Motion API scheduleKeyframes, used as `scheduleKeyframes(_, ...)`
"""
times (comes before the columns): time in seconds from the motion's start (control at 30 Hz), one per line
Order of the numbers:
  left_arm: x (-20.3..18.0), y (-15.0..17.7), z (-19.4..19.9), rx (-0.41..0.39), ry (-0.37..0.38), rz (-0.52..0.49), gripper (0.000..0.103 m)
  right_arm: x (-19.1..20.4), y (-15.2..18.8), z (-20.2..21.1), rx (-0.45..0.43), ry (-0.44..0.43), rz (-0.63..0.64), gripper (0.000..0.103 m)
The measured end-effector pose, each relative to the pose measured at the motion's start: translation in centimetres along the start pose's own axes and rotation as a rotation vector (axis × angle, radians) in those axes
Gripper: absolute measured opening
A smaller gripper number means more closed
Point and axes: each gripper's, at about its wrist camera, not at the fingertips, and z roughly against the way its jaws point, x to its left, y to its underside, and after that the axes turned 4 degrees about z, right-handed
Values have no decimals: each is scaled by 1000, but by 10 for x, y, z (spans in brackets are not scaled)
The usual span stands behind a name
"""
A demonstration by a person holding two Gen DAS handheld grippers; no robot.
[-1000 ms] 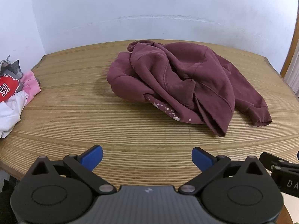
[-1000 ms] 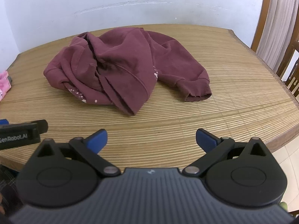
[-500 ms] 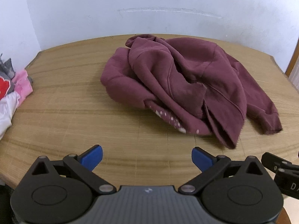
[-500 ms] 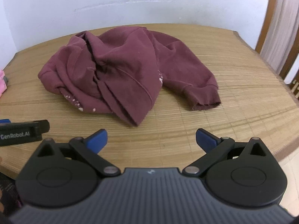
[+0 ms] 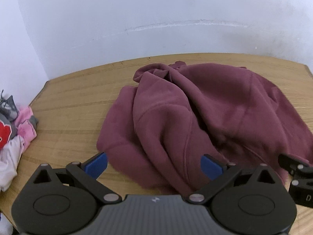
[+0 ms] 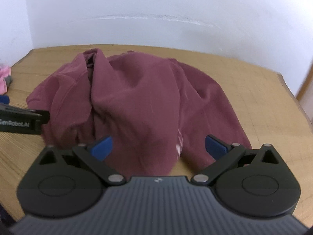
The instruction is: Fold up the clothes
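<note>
Left gripper point(image 5: 154, 164) and right gripper point(image 6: 158, 146) both level, side by side, pointing forward, jaws spread wide, nothing between the blue pads point(image 5: 96, 163).

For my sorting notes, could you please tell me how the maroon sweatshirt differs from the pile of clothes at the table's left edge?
The maroon sweatshirt is a single one-coloured garment; the pile of clothes mixes pink, white, red and grey pieces. The sweatshirt lies mid-table just ahead of both grippers' open jaws; the pile sits off at the edge. Both are crumpled, unfolded.
</note>
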Motion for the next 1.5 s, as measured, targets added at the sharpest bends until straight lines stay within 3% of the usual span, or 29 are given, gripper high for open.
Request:
scheduleKeyframes(0.2,-6,-20,-37,-3,26,-30,102,9,-22,-46,5,-19,22,103)
scheduleKeyframes(0.27,-9,-23,-51,3,-1,-49,103,12,-28,-62,13,-19,27,103)
scheduleKeyframes(0.4,-6,-31,-85,61,13,-51,102,19,-39,-94,29,-21,38,103)
scheduleKeyframes(0.57,4,-34,-125,159,100,-10,103,19,-40,-131,84,-5,-20,102)
scheduleKeyframes(0.6,9,-32,-124,147,115,2,98,16,-37,-136,92,-12,-50,98)
scheduleKeyframes(0.63,14,-31,-124,136,130,15,91,12,-34,-138,93,-25,-85,71)
scheduleKeyframes(0.67,21,-30,-119,125,162,29,77,7,-32,-137,97,-39,-127,39)
scheduleKeyframes(0.73,35,-29,-108,105,207,58,62,-5,-26,-128,93,-80,-245,14)
scheduleKeyframes(0.77,45,-28,-101,98,213,84,53,-12,-23,-121,83,-99,-296,10)
scheduleKeyframes(0.8,55,-28,-94,87,212,108,48,-18,-23,-108,53,-117,-330,10)
scheduleKeyframes(0.87,79,-28,-80,53,183,144,48,-27,-22,-80,-9,-169,-371,9)
scheduleKeyframes(1.0,118,-25,-73,29,36,160,48,-37,-18,-23,-92,-299,-395,10)
scheduleKeyframes(1.1,154,-15,-82,49,-88,205,51,-24,-5,6,-60,-417,-307,10)
scheduleKeyframes(1.2,184,-4,-93,95,-156,270,53,-6,8,31,-6,-529,-182,10)
scheduleKeyframes(1.27,202,2,-99,122,-178,303,57,13,21,32,103,-549,-32,13)
scheduleKeyframes(1.37,211,-1,-97,117,-135,293,60,34,38,17,249,-513,101,14)
scheduleKeyframes(1.43,210,-7,-90,67,-104,250,65,32,32,23,210,-464,116,15)
scheduleKeyframes(1.5,194,-12,-72,-13,-96,167,84,26,15,36,92,-422,73,37)
